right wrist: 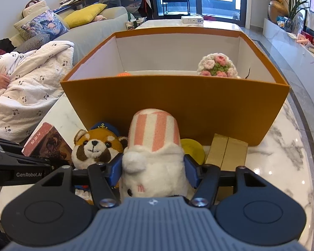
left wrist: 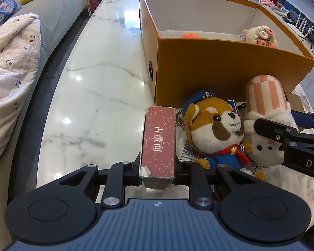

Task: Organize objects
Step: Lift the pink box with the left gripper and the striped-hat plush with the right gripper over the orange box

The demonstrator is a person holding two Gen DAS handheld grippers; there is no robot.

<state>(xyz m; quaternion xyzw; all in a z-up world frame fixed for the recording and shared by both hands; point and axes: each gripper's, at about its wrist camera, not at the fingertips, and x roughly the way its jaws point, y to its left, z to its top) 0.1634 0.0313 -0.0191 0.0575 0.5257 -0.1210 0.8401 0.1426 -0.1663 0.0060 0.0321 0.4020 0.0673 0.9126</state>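
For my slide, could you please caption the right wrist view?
Right gripper clasps a white plush with striped hat before the orange box.

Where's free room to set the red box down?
Inside the orange box: bare floor between the crochet bouquet and orange ball. Also open marble table left of it. Crowded in front: red panda plush, striped-hat plush, gold box.
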